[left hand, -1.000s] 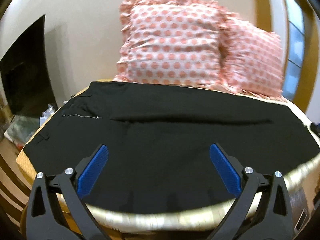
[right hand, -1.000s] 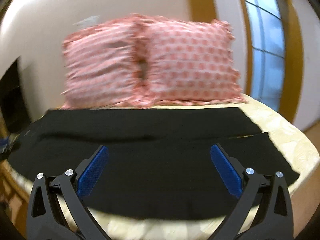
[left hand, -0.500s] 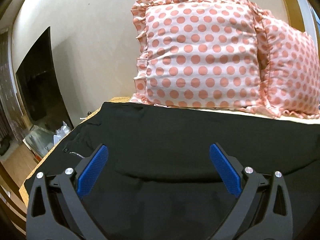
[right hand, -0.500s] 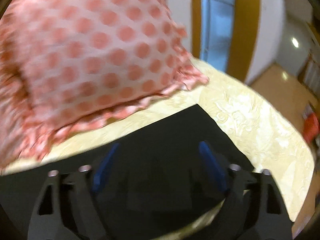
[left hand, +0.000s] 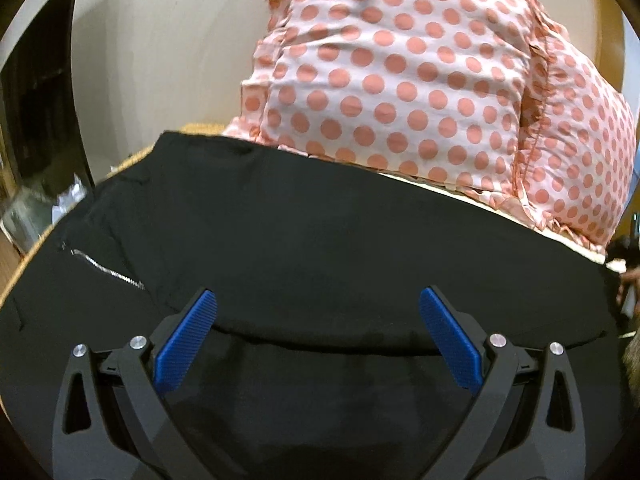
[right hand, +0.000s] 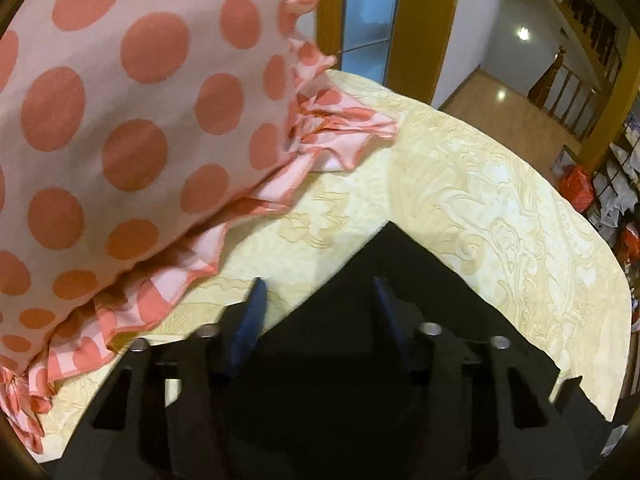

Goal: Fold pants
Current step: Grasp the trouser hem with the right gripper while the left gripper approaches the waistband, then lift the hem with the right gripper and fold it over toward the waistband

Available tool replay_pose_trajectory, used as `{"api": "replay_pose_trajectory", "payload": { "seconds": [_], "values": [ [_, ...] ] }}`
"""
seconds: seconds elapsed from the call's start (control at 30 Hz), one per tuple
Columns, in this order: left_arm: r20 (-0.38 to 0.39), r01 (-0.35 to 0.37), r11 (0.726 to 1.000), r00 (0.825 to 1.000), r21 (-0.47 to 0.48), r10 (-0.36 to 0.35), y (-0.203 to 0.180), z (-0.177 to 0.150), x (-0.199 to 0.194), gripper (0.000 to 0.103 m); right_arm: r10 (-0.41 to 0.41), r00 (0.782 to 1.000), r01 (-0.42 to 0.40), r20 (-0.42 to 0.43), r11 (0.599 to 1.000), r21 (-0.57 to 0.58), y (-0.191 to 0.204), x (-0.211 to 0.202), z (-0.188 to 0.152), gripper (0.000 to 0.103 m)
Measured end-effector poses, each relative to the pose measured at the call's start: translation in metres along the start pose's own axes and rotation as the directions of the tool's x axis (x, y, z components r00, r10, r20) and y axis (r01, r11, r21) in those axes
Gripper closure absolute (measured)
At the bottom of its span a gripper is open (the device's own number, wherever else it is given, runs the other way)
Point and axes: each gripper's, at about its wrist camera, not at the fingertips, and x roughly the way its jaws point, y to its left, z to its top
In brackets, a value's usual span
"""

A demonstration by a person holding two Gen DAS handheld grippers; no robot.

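A bed with a cream patterned bedspread [right hand: 472,184] fills both views, and two pink polka-dot pillows [left hand: 400,80] lean against the wall at its head. The black pants [left hand: 320,240] lie spread flat on the bedspread just in front of the pillows (zipper [left hand: 108,270] showing toward the waist end). The left gripper [left hand: 318,304] hovers over the pants near the zipper, jaws spread wide and holding nothing. The right gripper [right hand: 318,292] sits over the pointed hem corner of a pant leg [right hand: 384,264] beside the pillows' ruffle, jaws partly apart, not clamped on the cloth.
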Motion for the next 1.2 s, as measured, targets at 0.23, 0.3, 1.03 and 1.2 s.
{"api": "replay_pose_trajectory", "payload": {
  "seconds": [0.23, 0.3, 1.03, 1.2],
  "values": [
    [0.010, 0.009, 1.000, 1.000, -0.007, -0.009, 0.000, -0.001, -0.002, 0.002, 0.203, 0.979, -0.205, 0.023, 0.974, 0.094, -0.046, -0.013, -0.015, 0.096],
    [0.015, 0.008, 1.000, 1.000, -0.009, -0.008, 0.000, 0.000, -0.003, 0.002, 0.280, 0.958, -0.285, 0.057, 0.952, 0.109, -0.061, -0.025, -0.022, 0.097],
    [0.042, -0.025, 0.999, 0.999, -0.033, 0.026, 0.006, 0.000, -0.007, 0.002, 0.652, 0.749, -0.655, 0.114, 0.705, 0.271, -0.208, -0.102, -0.173, 0.093],
    [0.061, -0.052, 0.998, 0.997, -0.030, 0.054, 0.004, -0.001, -0.012, 0.002, 0.700, 0.702, -0.695, 0.132, 0.632, 0.342, -0.214, -0.099, -0.172, 0.048]
  ]
}}
